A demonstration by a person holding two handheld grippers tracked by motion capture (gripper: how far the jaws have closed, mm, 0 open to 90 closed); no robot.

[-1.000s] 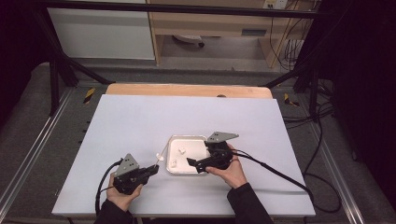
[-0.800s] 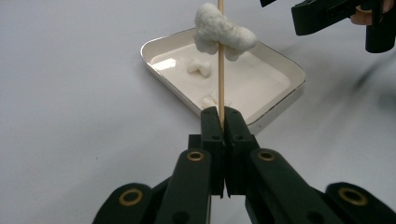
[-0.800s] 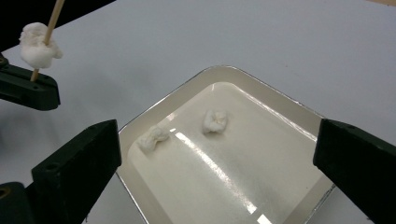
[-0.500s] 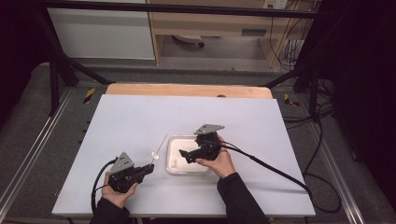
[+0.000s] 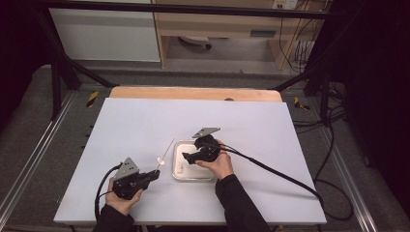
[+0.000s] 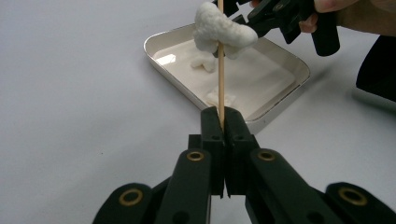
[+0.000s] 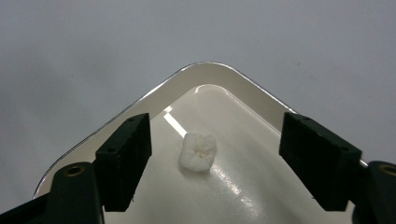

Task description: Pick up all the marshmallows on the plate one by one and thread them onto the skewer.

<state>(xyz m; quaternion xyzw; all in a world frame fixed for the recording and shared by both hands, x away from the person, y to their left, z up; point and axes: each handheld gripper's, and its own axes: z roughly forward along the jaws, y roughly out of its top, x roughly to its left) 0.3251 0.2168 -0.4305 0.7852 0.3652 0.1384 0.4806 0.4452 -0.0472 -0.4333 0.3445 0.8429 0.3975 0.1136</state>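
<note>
— Marshmallow [image 7: 198, 152]: lying loose in the tray [image 7: 140, 109], between the right tongs [image 7: 229, 163], at 6 o'clock on the tabletop [image 5: 145, 121].
— Gripped?
— Not touched; jaws apart, just been closing.
— Left tongs [image 6: 220, 125]?
— Clamped on a skewer [image 6: 221, 70], one marshmallow piece [image 6: 224, 30] speared.

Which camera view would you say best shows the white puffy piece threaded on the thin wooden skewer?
The left gripper view: the white puffy piece sits close and sharp on the thin wooden skewer. In the high view it is a tiny pale blob.
</note>
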